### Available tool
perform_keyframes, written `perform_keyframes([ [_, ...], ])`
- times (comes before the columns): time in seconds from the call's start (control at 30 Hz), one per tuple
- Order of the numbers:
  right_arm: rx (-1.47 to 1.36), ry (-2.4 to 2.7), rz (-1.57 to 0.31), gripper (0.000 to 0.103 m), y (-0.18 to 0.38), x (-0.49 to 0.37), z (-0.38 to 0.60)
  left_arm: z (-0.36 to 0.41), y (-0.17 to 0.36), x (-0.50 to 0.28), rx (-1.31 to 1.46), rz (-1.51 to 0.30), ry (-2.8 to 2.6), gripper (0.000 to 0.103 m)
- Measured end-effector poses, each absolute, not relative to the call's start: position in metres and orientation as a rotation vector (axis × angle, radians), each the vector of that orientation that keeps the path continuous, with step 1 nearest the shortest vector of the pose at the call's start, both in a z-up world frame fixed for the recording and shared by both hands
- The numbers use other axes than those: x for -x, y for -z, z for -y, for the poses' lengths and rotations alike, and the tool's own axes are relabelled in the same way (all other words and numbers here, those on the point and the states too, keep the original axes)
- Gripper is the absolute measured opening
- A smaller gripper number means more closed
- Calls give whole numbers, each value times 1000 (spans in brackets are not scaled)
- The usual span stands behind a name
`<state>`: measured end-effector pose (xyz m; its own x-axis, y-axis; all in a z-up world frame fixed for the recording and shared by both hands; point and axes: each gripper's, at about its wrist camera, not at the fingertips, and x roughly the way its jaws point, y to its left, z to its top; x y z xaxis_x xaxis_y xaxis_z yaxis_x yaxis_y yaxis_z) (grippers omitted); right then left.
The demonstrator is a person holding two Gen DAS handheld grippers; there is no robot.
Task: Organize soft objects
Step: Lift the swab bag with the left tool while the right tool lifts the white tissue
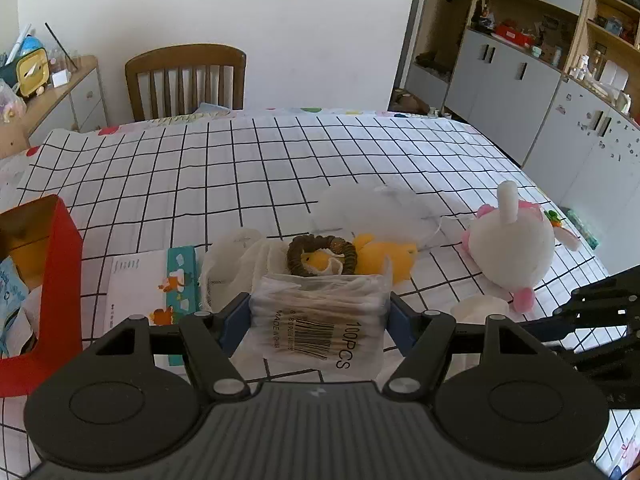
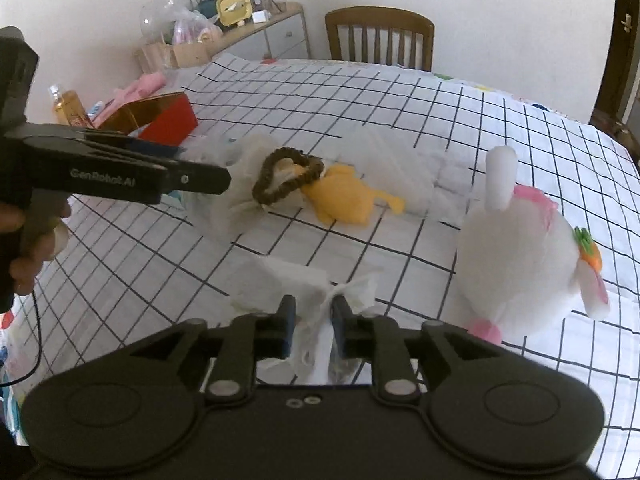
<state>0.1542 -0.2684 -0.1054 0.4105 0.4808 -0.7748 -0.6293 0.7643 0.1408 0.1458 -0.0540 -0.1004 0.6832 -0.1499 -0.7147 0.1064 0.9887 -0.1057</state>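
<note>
My left gripper (image 1: 318, 314) is shut on a clear pack of cotton swabs (image 1: 320, 320), held above the checked tablecloth (image 1: 200, 184); in the right wrist view it reaches in from the left, held by a hand. My right gripper (image 2: 313, 320) stands open a little, with a crumpled white plastic bag (image 2: 296, 284) between its fingers and resting on the cloth. Beyond lie a yellow plush (image 1: 380, 258) (image 2: 344, 196) with a brown braided ring (image 1: 320, 254) (image 2: 286, 178) in white mesh. A white and pink plush rabbit (image 1: 516, 244) (image 2: 520, 248) sits to the right.
A red open box (image 1: 60, 264) (image 2: 168, 120) holding soft items stands at the left, beside a teal and white tissue packet (image 1: 160, 284). A wooden chair (image 1: 186, 80) is at the far edge. A cluttered side cabinet (image 2: 240, 24) and grey cupboards (image 1: 520, 92) flank the table.
</note>
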Motion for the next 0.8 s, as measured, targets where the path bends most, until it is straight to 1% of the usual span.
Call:
perform_keyframes([
  [0.03,190,-725,-908,35,105,-153,266,53,101,-146,59,-807,143,70],
  [0.1,207,-764,-908,62,105,-151,260,53,101,-146,59,-807,142,70],
  [0.13,219,-781,-899,66,106,-150,257,52,101,-146,60,-807,143,70],
  [0.33,367,-822,-880,65,122,-146,216,53,101,-146,56,-811,143,70],
  [0.47,502,-786,-877,56,139,-144,195,52,102,-145,56,-812,138,70],
  [0.53,544,-769,-879,49,146,-144,191,51,102,-144,57,-812,135,70],
  [0.6,565,-764,-873,40,148,-143,190,49,103,-144,61,-814,133,70],
  [0.63,569,-762,-870,37,149,-143,190,48,104,-143,62,-816,131,70],
  [0.67,567,-765,-867,33,150,-142,191,47,104,-143,65,-817,129,70],
  [0.7,569,-760,-861,23,150,-142,191,46,105,-143,66,-817,127,70],
  [0.73,584,-745,-849,17,150,-142,191,46,105,-142,67,-818,126,70],
  [0.77,590,-733,-841,6,149,-142,192,45,105,-142,67,-818,126,70],
  [0.8,569,-735,-846,6,147,-145,194,45,105,-141,67,-817,125,70],
])
